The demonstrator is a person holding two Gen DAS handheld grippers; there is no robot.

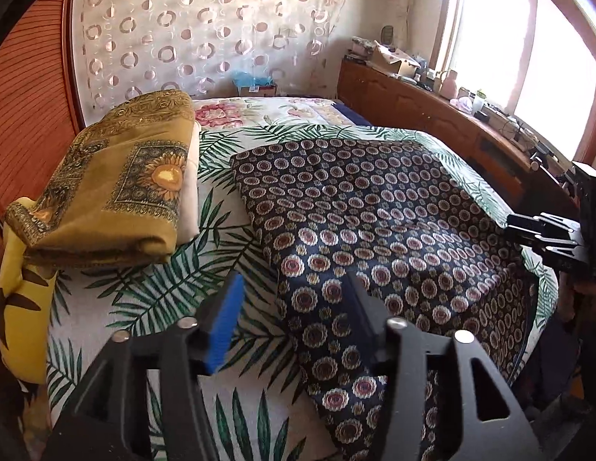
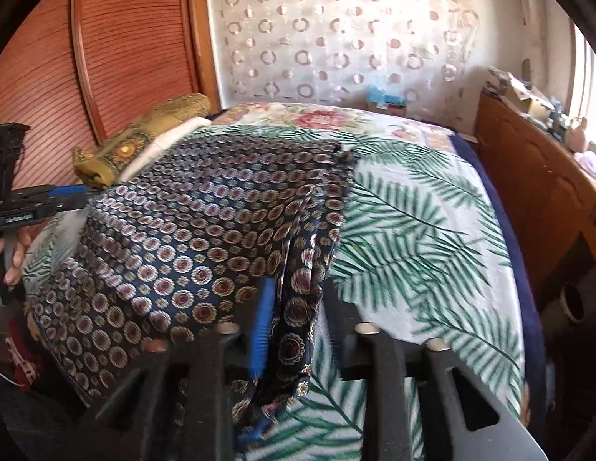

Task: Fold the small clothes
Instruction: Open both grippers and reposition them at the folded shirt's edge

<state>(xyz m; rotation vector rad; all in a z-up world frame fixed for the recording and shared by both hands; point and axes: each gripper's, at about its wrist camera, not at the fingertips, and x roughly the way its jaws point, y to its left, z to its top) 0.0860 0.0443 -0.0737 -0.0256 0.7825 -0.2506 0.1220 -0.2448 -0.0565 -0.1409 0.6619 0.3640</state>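
A dark navy garment (image 1: 374, 211) printed with round flower medallions lies spread on the palm-leaf bedsheet (image 1: 163, 296). My left gripper (image 1: 290, 307) is open at its near left corner; the blue pad is over bare sheet and the other finger is over the cloth edge, gripping nothing. In the right wrist view the garment (image 2: 202, 211) has a bunched, folded right edge. That edge runs between the fingers of my right gripper (image 2: 298, 315), whose jaws stand apart and loose around it. Each gripper shows in the other's view: the right gripper (image 1: 540, 230) and the left gripper (image 2: 67, 196).
A folded mustard sunflower cloth (image 1: 117, 184) on a white one lies at the bed's far left, by the slatted wooden door (image 2: 125, 38). A yellow cloth (image 1: 21, 307) hangs at the left edge. A cluttered wooden cabinet (image 2: 528, 192) runs along the bed's right side under the window.
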